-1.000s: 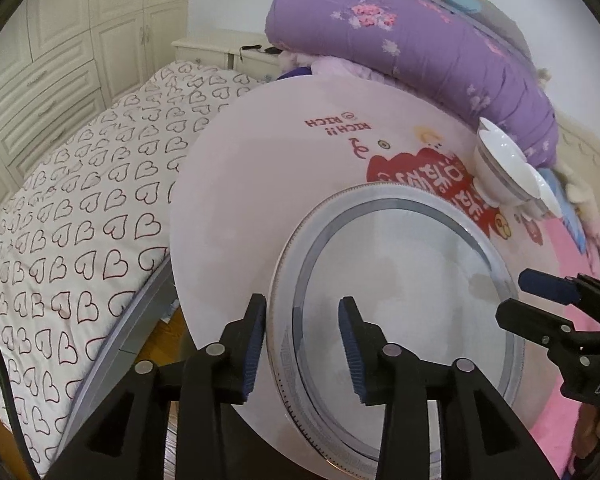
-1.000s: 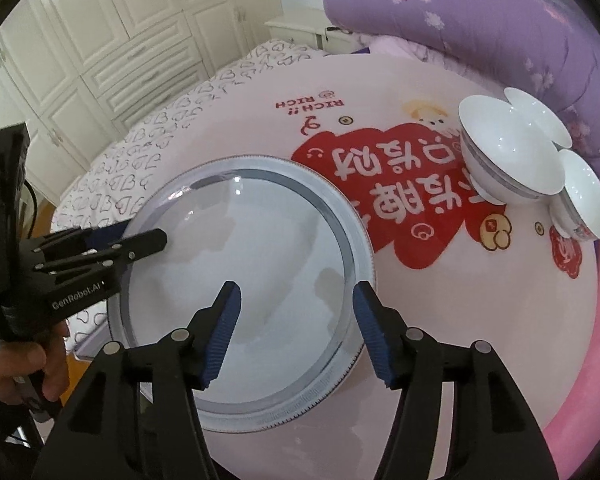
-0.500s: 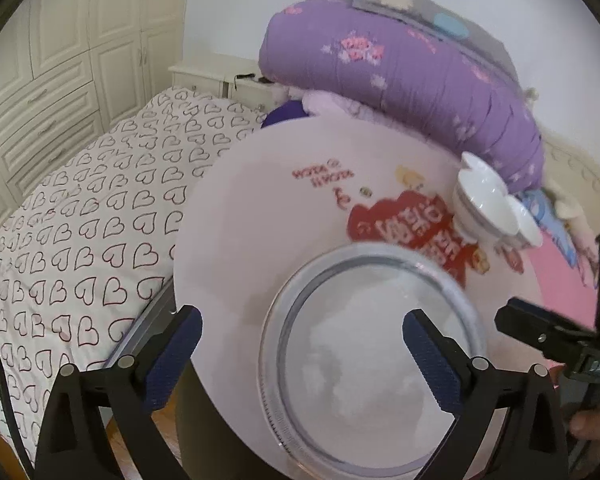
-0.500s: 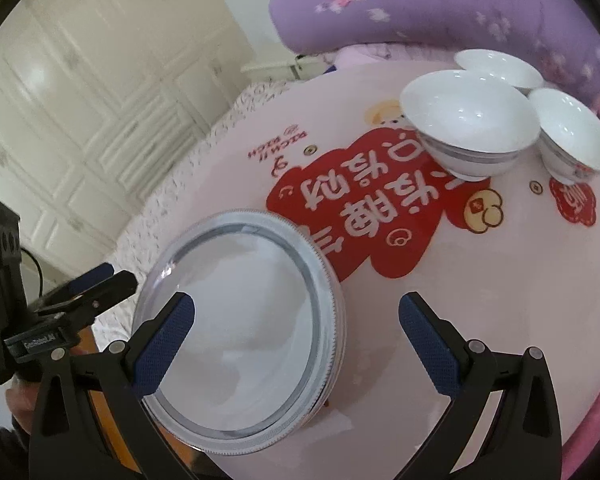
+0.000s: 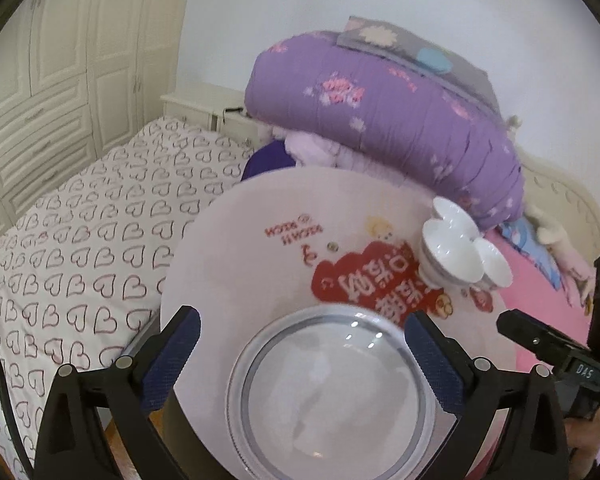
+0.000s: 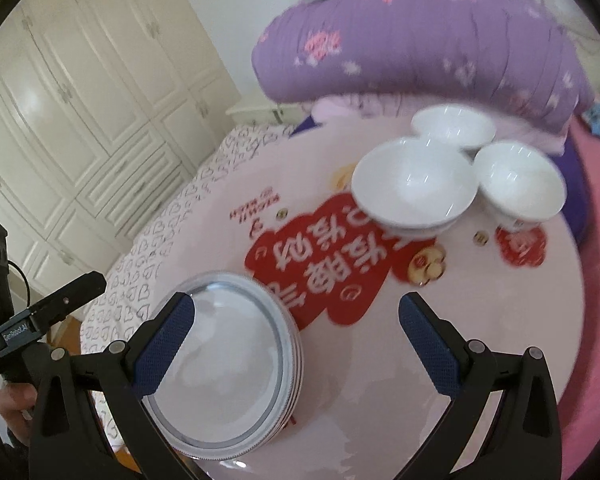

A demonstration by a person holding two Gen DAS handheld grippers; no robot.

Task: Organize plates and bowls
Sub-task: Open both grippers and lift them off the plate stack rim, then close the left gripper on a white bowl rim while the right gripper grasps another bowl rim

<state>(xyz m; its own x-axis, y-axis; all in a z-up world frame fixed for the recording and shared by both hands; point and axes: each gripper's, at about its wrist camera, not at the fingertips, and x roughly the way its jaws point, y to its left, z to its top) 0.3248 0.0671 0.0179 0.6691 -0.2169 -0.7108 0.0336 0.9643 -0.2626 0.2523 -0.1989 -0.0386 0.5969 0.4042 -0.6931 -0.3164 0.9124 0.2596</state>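
So both grippers are spread wide right now with nothing between the pads, and both sets of jaws have just been opening up. The left gripper (image 5: 302,350) hangs over the plate stack (image 5: 332,392), which lies flat on the round pink table (image 5: 236,248) down at the 6 o'clock end of the tabletop in the left wrist view, with the blue pads clear of the rim on either side. From the right wrist camera the right gripper (image 6: 296,344) sits above the table too, and that same stack of plates (image 6: 228,364) is off at about 8 o'clock, partly behind the left-side finger (image 6: 160,352), while the other finger is over bare tabletop. You can see from the stack's edge that it's several plates, glassy with a grey ring around the rim. The bowls are a separate bunch: a big white bowl (image 6: 414,184) at roughly 1 o'clock in the right view, with a smaller bowl (image 6: 520,184) just beside it at 2 o'clock and a third bowl (image 6: 454,128) behind them, all upright and well apart from the plates. The table has a red sticker with characters (image 6: 332,272) between plates and bowls. Background is a heart-print bedsheet (image 5: 84,240), a rolled purple quilt (image 5: 384,120) and cream wardrobes (image 6: 80,92). The right view is a bit blurry.
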